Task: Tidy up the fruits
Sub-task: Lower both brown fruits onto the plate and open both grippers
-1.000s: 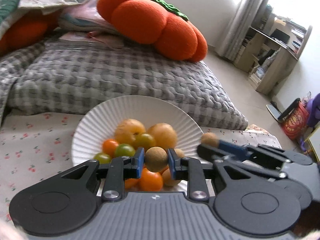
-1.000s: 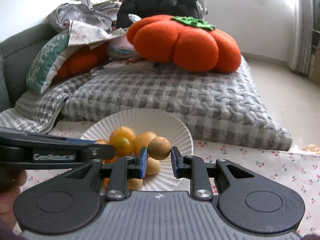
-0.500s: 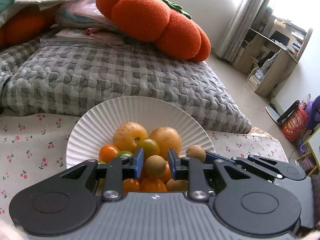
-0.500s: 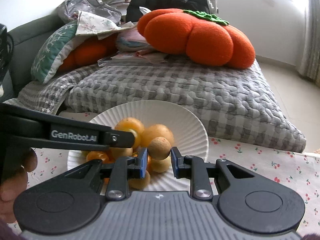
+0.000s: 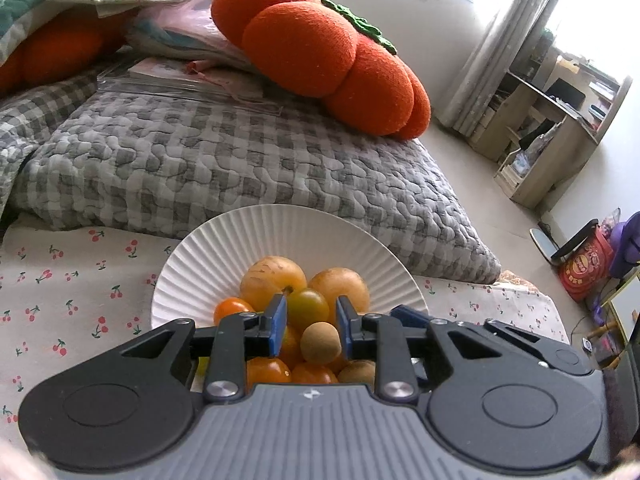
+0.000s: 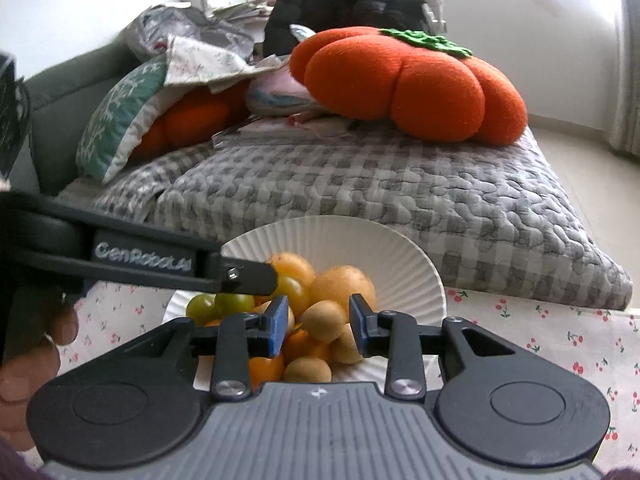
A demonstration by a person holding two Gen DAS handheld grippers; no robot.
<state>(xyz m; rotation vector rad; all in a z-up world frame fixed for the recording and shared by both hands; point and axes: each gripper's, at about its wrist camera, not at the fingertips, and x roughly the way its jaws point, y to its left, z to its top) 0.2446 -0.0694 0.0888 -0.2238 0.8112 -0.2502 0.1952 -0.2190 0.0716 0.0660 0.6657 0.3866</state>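
A: L wrist view, what's seen?
B: L claw (image 5: 311, 320) is seen narrow, clamped on a longan (image 5: 321, 342) low btwn the pads, just over the fruit pile (image 5: 274, 280) on the white plate (image 5: 224, 248). The plate is set on the cherry-print desk (image 5: 72, 288).
A: R wrist view?
B: R claw (image 6: 319, 320) has just been opened a bit. A 2nd longan (image 6: 323, 321) is seen loose btwn its pads, rested on the pile in the plate. L claw's tip is seen over the plate's left side.
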